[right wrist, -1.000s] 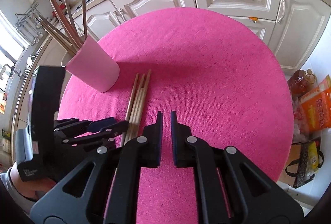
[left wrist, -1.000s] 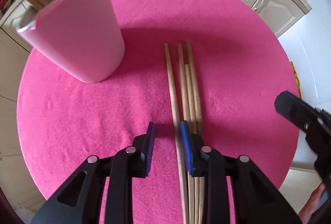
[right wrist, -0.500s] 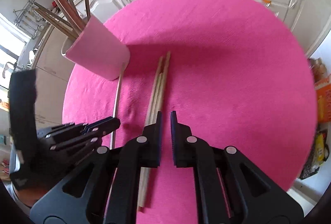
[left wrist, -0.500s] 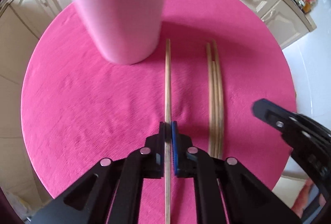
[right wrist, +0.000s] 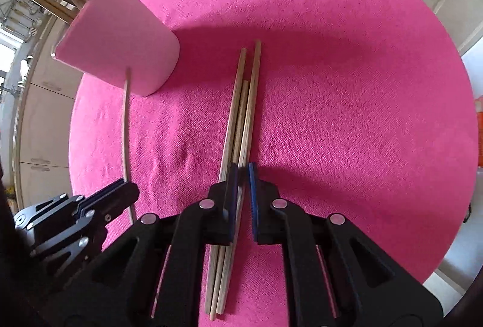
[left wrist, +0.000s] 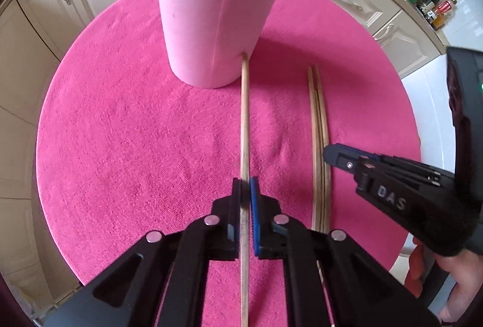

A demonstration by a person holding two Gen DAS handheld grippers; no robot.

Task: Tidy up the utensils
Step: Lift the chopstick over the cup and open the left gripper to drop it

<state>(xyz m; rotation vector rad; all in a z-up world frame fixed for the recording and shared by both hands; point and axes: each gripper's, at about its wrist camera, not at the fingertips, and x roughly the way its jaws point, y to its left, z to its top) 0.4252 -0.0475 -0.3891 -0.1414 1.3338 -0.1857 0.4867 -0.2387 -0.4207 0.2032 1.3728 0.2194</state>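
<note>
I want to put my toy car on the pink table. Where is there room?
The widest bare patch of the pink cloth is right of the three loose chopsticks, out to the table edge. There is also room left of the pink cup. It is crowded between cup and chopsticks: the left gripper holds one chopstick there, and the right gripper hangs shut over the loose ones.

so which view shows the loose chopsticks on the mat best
The right wrist view: the loose chopsticks lie centred, all three distinct, tips to ends. The left wrist view shows them off to the side, bunched, partly hidden behind the left tongs' arm.
</note>
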